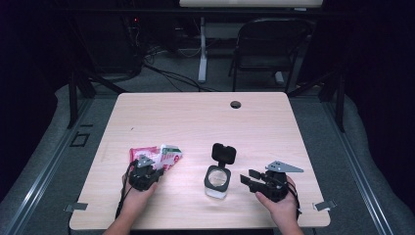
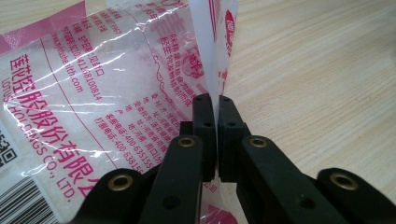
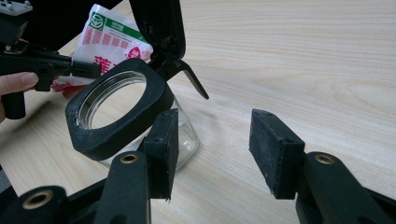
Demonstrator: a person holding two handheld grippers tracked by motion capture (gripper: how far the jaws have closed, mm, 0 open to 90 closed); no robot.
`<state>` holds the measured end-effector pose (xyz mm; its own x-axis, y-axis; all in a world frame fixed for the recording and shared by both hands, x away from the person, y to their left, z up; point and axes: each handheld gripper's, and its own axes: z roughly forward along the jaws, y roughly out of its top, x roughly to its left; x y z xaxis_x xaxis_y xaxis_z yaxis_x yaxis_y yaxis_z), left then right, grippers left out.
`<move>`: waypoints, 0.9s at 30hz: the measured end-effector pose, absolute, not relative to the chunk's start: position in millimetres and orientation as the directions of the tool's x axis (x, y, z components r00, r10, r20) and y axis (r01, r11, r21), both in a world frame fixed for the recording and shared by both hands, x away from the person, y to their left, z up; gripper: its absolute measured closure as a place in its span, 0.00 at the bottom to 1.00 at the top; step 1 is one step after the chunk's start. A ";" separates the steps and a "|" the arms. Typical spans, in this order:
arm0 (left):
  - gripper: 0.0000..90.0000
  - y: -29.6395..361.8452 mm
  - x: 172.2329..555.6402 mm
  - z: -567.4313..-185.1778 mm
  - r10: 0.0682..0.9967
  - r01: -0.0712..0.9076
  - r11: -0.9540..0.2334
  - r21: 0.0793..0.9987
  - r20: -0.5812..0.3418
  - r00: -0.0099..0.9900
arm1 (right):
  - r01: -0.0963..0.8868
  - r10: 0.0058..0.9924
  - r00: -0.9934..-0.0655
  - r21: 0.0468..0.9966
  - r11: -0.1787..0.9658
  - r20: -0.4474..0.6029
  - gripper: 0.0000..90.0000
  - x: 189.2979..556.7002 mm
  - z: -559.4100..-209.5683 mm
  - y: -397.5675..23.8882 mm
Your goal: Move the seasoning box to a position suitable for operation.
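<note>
The pink and white bag (image 2: 93, 93) lies on the table (image 1: 205, 117), left of the glass jar (image 1: 217, 182); the left gripper (image 2: 217, 100) pinches the bag's thin edge, jaws pressed tight; the jar's black lid (image 1: 223, 152) stands flipped up; the right gripper (image 1: 246, 177) sits just right of the jar, jaws spread wide, holding nothing.

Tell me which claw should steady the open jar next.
Right. The right claw is open beside the jar, whose lid stands flipped up. The left claw is shut on the pink packet, farther from the jar.
</note>
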<state>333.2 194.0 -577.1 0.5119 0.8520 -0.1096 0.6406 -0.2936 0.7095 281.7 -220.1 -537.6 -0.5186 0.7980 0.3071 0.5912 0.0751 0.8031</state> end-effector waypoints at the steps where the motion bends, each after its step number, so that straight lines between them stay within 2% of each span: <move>1: 1.00 193.9 333.1 -577.4 0.854 0.641 -0.287 0.712 -0.113 0.508 | 0.594 0.798 -0.518 0.801 0.076 0.308 0.58 281.7 -537.5 -220.2; 14: 1.00 195.6 332.8 -576.6 0.855 0.643 -0.273 0.716 -0.125 0.503 | 0.596 0.800 -0.515 0.799 0.075 0.309 0.58 282.0 -538.1 -220.8; 19: 1.00 199.2 332.9 -574.6 0.850 0.649 -0.247 0.719 -0.160 0.502 | 0.594 0.799 -0.515 0.801 0.073 0.309 0.58 282.2 -537.9 -222.1; 27: 1.00 200.7 330.9 -568.7 0.855 0.639 -0.240 0.731 -0.153 0.496 | 0.593 0.799 -0.514 0.802 0.069 0.311 0.58 282.0 -537.6 -222.6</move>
<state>330.9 200.7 -568.7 0.4963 0.8545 -0.1532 0.6388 -0.2399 0.7310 282.0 -222.6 -537.6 -0.5137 0.7994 0.3114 0.5935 0.0689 0.8019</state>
